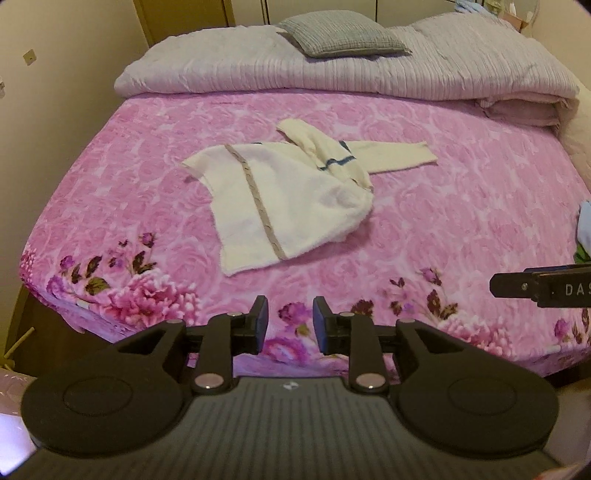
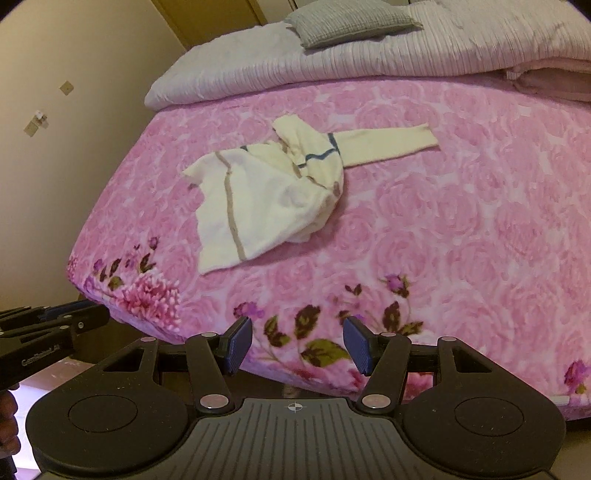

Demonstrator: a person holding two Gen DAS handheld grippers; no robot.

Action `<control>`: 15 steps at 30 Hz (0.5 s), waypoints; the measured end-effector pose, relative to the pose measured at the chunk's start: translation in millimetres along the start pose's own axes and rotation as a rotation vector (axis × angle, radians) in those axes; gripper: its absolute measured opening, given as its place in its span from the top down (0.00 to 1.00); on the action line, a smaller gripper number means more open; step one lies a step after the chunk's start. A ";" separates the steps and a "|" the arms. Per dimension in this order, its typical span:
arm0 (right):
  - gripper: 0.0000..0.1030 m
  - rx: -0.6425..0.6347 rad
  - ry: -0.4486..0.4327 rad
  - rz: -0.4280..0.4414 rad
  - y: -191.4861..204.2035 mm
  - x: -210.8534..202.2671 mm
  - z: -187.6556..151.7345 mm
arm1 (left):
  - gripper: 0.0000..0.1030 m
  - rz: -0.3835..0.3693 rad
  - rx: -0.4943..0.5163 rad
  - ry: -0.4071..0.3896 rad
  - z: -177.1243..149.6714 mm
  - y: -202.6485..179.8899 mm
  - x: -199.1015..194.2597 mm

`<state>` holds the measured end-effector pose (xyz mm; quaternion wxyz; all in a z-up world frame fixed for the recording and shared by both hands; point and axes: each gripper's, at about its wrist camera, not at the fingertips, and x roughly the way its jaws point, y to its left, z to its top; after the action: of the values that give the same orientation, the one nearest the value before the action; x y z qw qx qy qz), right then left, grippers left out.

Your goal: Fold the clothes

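Note:
A cream sweater (image 1: 280, 199) with tan and blue stripes lies crumpled on the pink floral blanket (image 1: 443, 221), one sleeve (image 1: 391, 153) stretched to the right. It also shows in the right wrist view (image 2: 266, 195). My left gripper (image 1: 290, 325) is open and empty, held over the bed's near edge, well short of the sweater. My right gripper (image 2: 297, 345) is open and empty, also at the near edge. Each gripper shows in the other's view: the right one at the right edge (image 1: 543, 288), the left one at the left edge (image 2: 48, 328).
A folded lilac quilt (image 1: 332, 70) with a grey pillow (image 1: 343, 33) lies across the head of the bed. A wall (image 1: 55, 110) runs along the bed's left side. Some blue and green cloth (image 1: 585, 229) lies at the right edge.

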<state>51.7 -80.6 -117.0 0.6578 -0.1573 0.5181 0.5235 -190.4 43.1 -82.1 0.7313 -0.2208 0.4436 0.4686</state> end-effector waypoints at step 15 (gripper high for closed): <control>0.43 0.067 -0.001 -0.077 54.5 59.6 44.6 | 0.78 -0.079 0.060 0.006 62.9 92.5 72.4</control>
<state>23.3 6.1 -130.7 0.6827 -0.1550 0.5284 0.4803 -232.0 167.8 -103.4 0.7541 -0.2177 0.4506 0.4253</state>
